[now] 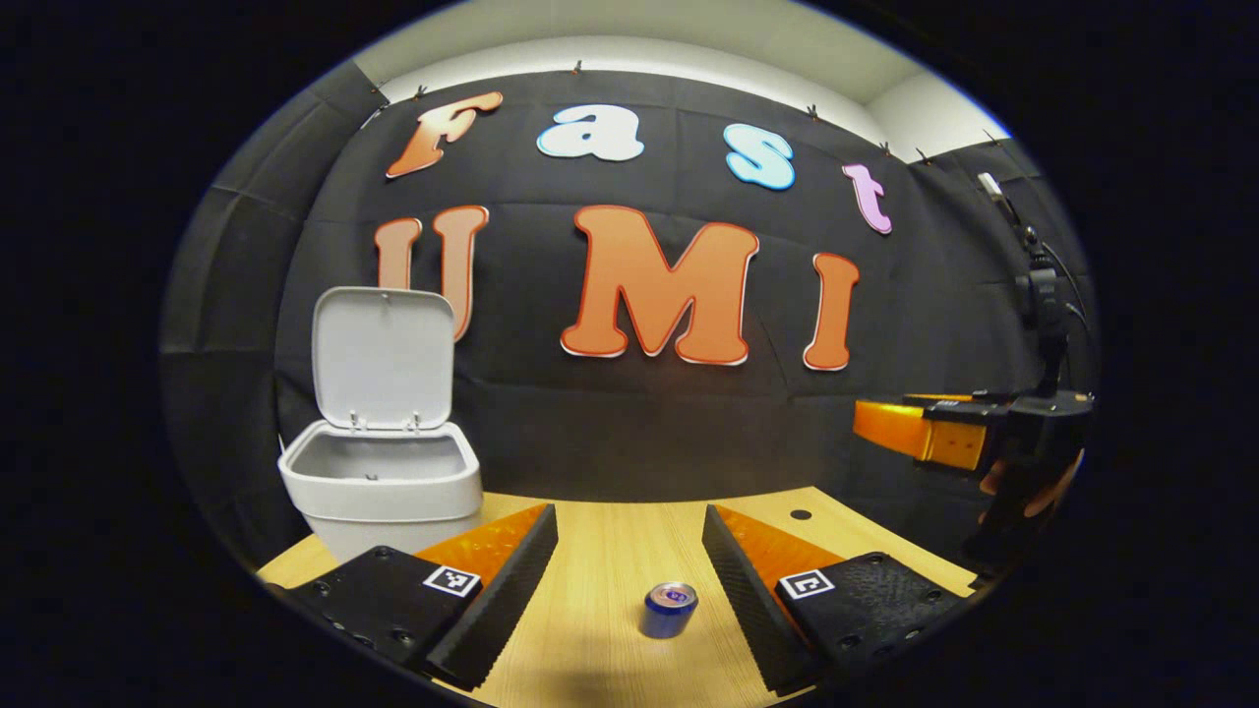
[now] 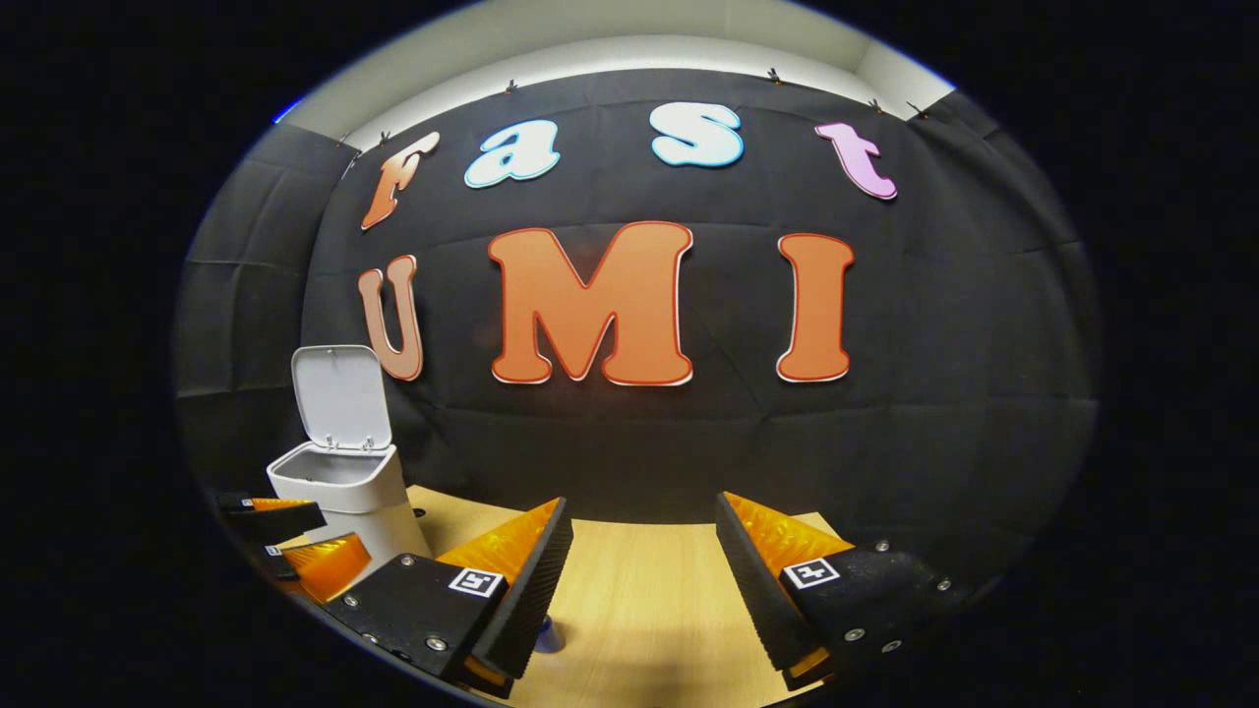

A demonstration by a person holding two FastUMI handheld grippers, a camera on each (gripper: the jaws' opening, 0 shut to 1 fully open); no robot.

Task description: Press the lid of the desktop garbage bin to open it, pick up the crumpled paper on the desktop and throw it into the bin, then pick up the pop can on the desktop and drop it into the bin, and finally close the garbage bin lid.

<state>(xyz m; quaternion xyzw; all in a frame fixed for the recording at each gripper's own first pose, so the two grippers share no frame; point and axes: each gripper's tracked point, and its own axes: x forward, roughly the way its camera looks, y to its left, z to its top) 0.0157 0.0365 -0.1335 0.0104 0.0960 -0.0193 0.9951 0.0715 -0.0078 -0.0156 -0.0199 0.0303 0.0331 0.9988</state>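
While bin [image 1: 384,482] sits lid-up at desk's [image 1: 610,551] far left corner, pop can [image 1: 670,610] stands upright mid-desk between left gripper's [image 1: 629,570] wide jaws; light, slick, dentable — grip mid-body. Right gripper [image 2: 644,570] wide, empty.

Light wooden tabletop [image 1: 610,551] with a small dark hole [image 1: 800,514] toward its far edge; black cloth wall [image 1: 610,423] behind; pale ceiling [image 2: 629,34] above.

— What's on the wooden table [image 1: 610,551]?
— A white bin [image 1: 384,482] at nine o'clock with its lid [image 1: 382,356] raised, and a blue pop can [image 1: 671,610] upright near six o'clock.
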